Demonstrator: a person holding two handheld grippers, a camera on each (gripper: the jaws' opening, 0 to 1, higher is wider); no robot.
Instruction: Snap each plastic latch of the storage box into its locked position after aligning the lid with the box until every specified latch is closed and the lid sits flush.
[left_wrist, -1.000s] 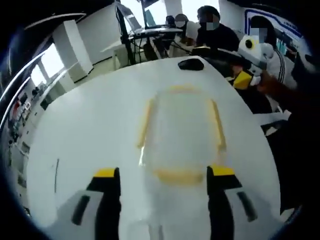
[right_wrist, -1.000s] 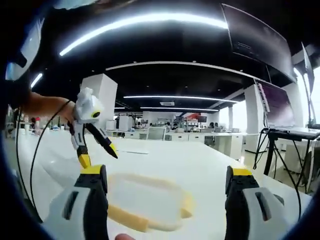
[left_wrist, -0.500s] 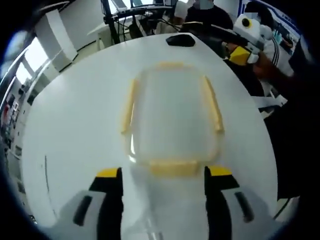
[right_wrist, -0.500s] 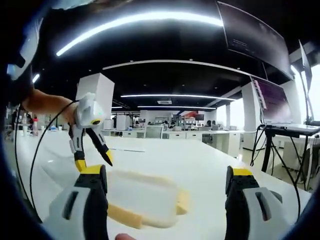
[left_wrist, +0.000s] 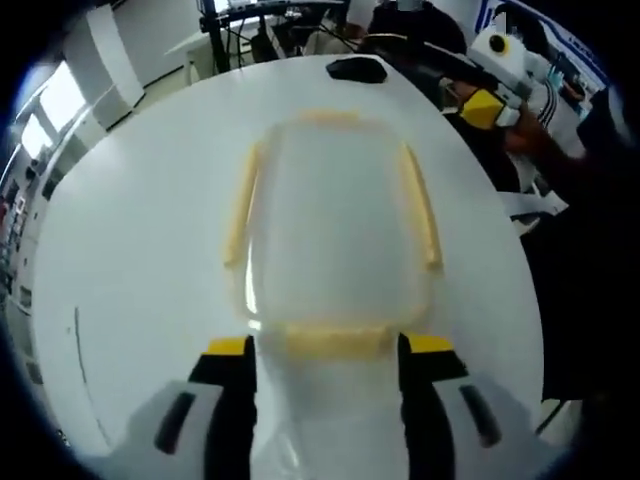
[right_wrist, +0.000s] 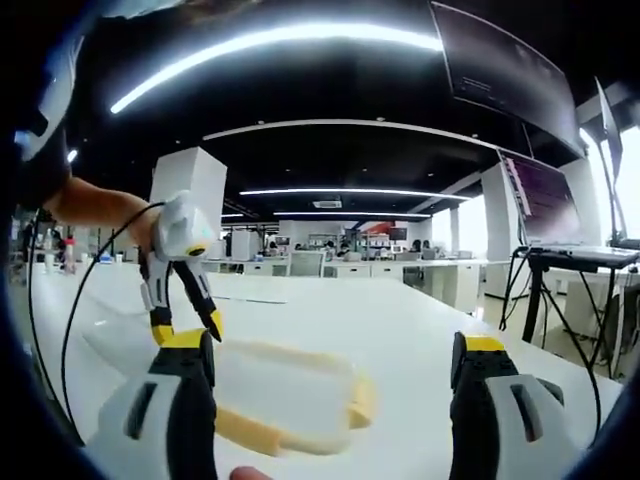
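In the left gripper view my left gripper hung spread over the storage box on the white table, latches seemingly unlocked, while in the right gripper view my right gripper also stood spread.

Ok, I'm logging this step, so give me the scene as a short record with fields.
box: clear storage box with yellow latches, on the white table
left gripper: open, jaws either side of the near latch
right gripper: open, above the table, box ahead
other: black mouse at the far table edge
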